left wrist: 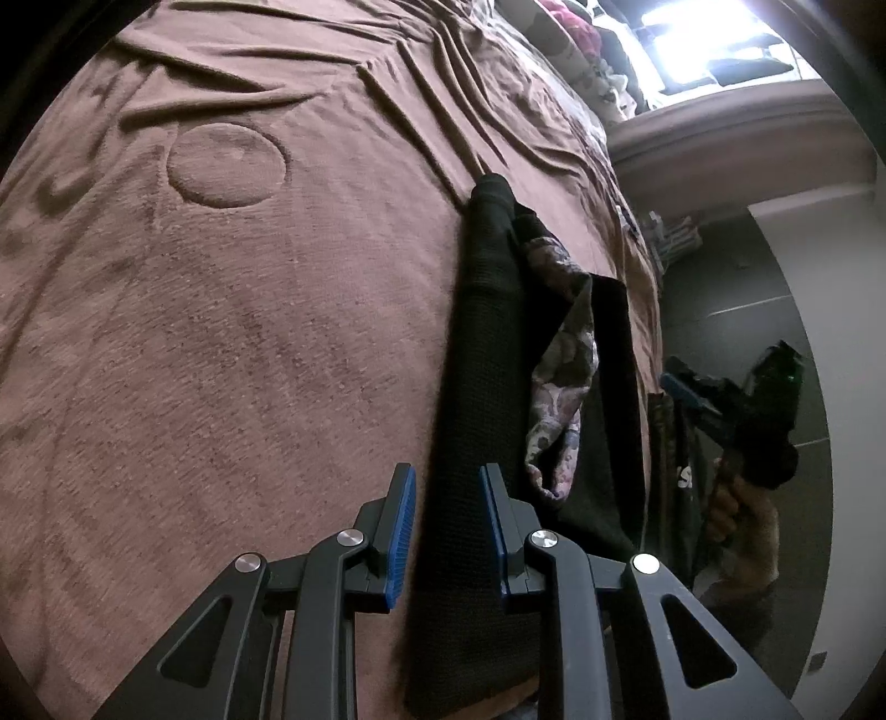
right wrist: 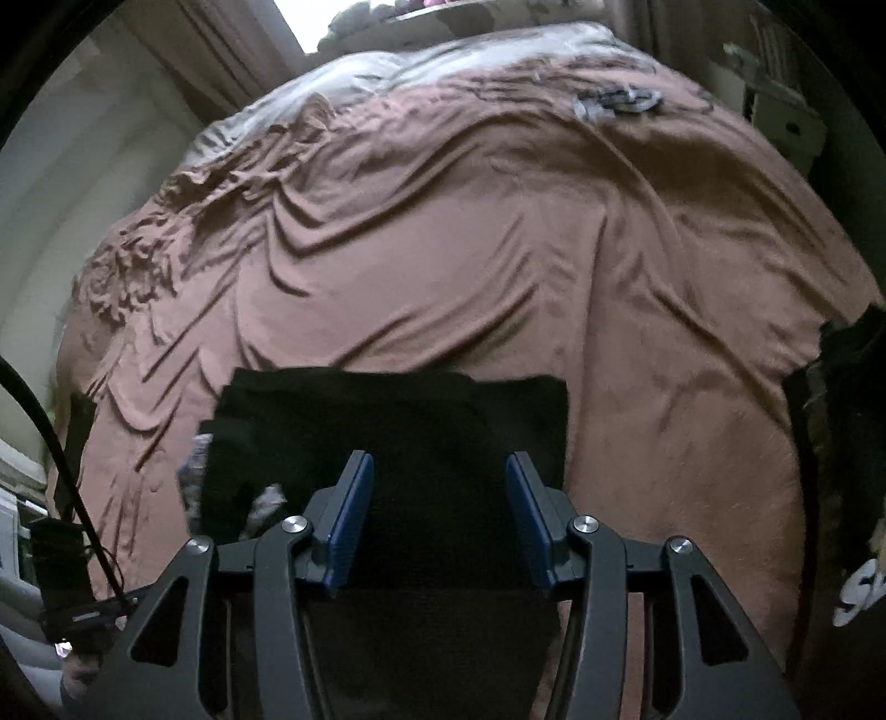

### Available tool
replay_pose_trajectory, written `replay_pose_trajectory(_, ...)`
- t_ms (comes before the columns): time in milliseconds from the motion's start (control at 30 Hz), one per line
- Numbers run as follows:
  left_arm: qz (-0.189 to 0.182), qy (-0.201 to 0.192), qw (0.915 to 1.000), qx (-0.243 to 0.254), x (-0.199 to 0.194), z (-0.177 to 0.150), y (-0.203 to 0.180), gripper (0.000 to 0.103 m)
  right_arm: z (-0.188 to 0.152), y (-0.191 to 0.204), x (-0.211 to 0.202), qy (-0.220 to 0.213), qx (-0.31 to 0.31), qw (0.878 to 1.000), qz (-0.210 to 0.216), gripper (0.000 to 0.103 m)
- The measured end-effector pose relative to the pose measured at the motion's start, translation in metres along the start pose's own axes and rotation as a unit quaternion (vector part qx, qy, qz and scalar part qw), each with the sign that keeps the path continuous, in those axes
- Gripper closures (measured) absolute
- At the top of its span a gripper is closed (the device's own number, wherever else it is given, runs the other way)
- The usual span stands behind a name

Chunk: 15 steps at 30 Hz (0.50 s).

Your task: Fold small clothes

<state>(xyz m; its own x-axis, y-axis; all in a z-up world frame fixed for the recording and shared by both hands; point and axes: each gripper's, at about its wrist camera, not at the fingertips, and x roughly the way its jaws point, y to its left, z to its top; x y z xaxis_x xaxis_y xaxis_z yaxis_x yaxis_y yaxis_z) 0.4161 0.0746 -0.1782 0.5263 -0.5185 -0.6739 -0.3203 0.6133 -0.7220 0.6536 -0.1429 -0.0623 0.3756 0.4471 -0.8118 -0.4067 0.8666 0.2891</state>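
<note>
- Black garment (right wrist: 398,443) lies folded on bed (right wrist: 554,266), fold step apparently done.
- Right gripper (right wrist: 437,520) jaws released, garment beyond them.
- Left gripper (left wrist: 448,531) jaws straddle garment edge; grip unclear.
- Next: likely smooth it or fetch another.

Black tongs (right wrist: 437,487), blue ribbed pads (right wrist: 350,512), silver screws (right wrist: 294,523)

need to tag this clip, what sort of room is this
Most likely a bedroom: a wide bed under a rumpled brown blanket, a dark garment laid on it for folding, and a bright window behind the far end.

The black garment (right wrist: 398,432) runs under the frame's bottom edge, its near end hidden
</note>
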Motion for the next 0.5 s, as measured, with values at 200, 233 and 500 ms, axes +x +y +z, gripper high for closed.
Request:
replay_pose_trajectory(200, 0.005, -0.002, 1.0, 0.0, 0.002, 0.005, -0.001, 0.079, 0.014, -0.01, 0.041, 0.031, 0.019, 0.999, 0.001, 0.061)
replay_pose_trajectory(233, 0.006, -0.002, 1.0, 0.001, 0.002, 0.006, -0.001, 0.079, 0.017, -0.01, 0.046, 0.034, 0.02, 0.999, -0.002, 0.061)
replay_pose_trajectory(500, 0.015, 0.003, 0.9999, 0.005, 0.013, 0.016, -0.003, 0.079, 0.031, 0.001, 0.077, 0.051, 0.001, 0.999, 0.003, 0.089)
